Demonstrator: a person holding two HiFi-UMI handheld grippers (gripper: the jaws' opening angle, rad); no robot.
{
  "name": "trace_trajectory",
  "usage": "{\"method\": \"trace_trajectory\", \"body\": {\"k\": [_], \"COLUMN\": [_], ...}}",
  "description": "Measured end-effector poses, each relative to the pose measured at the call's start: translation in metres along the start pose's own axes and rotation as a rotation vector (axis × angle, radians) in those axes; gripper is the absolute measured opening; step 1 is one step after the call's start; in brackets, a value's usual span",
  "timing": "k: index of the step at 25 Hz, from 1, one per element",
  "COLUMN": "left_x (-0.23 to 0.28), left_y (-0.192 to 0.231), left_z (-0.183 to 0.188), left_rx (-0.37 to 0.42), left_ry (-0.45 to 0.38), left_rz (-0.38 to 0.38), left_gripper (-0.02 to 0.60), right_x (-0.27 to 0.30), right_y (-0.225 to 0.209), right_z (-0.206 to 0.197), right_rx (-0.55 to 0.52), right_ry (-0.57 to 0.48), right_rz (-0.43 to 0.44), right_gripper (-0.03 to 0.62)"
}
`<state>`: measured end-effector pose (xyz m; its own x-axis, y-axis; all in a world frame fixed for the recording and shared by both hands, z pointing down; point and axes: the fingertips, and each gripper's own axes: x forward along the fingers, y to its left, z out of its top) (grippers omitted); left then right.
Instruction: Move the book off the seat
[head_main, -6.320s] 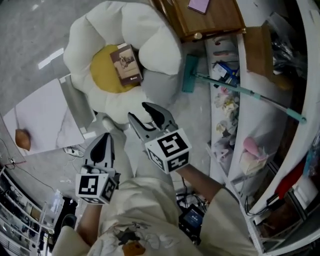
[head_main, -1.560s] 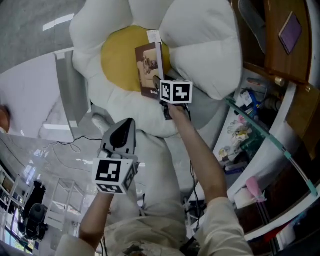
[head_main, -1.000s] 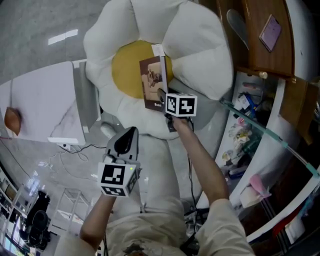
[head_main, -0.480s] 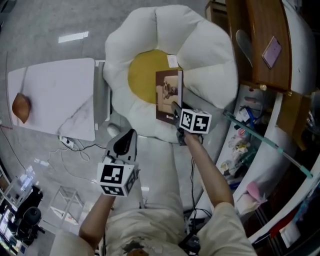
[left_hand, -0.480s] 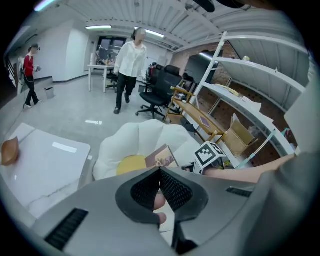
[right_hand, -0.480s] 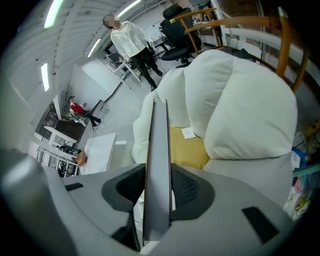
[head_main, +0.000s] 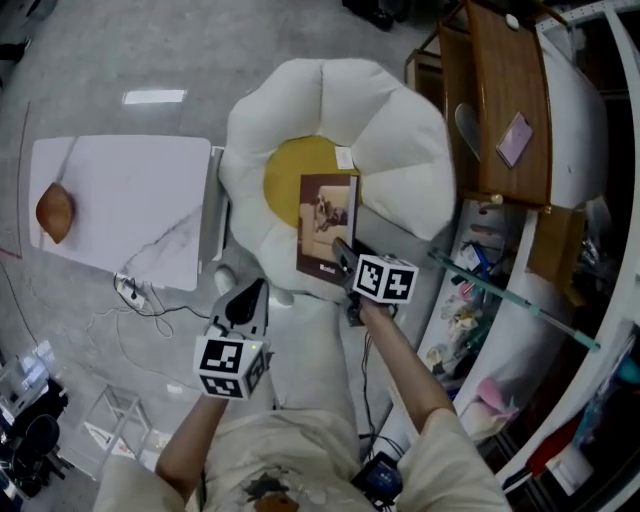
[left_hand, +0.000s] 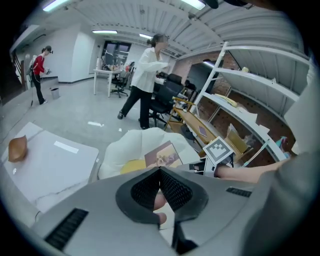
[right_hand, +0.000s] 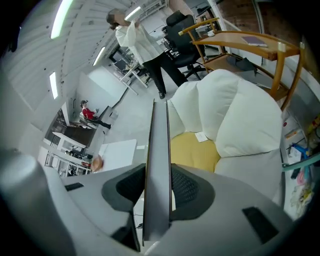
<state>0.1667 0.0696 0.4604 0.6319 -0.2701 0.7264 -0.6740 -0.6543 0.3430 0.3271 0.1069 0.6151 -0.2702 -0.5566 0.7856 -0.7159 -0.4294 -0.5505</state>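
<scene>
Head view: the right tongs (head_main: 343, 255) pinch a flat brown hardcover book (head_main: 326, 222) above the plush flower-shaped seat (head_main: 400, 130), which has white petals and a yellow centre.

Left gripper view: the left tongs (left_hand: 160, 172) are pressed together and empty.

Right gripper view: ribbed black pads (right_hand: 182, 187) clamp the book's thin edge.

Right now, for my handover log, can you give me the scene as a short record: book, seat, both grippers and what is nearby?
book: brown cover, gripped near its lower edge, raised over the seat
seat: flower-shaped cushion, white petals, yellow centre
right gripper: fingers closed on the book, which stands edge-on between them
left gripper: fingers together, nothing held, short of the seat
nearby: white table left of the seat, with a brown object on it
task state: book lifted, not yet set down elsewhere
</scene>
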Motion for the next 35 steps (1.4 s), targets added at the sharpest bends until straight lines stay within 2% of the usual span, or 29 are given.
{"method": "trace_trajectory", "body": {"k": [13,21,26,35], "left_x": [-0.086,-0.137,-0.165,-0.200], "left_y": [0.020,0.026,0.033,0.059], "left_z": [0.011,0.018,0.026,0.033], "left_rx": [-0.060,-0.036,-0.021,-0.076], "left_ry": [-0.069,-0.103,-0.125,-0.167], "left_rz": [0.036,0.026,0.027,0.051], "left_gripper": [0.011,0.011,0.011,0.011], "right_x": [-0.056,-0.090,-0.104,-0.104], "right_y": [0.089,0.140,0.169,0.229], "right_z": [-0.009,-0.024,-0.030,-0.027], "right_rx": [0.034,0.043,0.008,-0.047], "right_ry": [-0.055,-0.077,-0.072,-0.062], "right_rz": [0.066,0.099,0.119,0.163], "right_gripper": [0.150,0.150,0.150,0.149]}}
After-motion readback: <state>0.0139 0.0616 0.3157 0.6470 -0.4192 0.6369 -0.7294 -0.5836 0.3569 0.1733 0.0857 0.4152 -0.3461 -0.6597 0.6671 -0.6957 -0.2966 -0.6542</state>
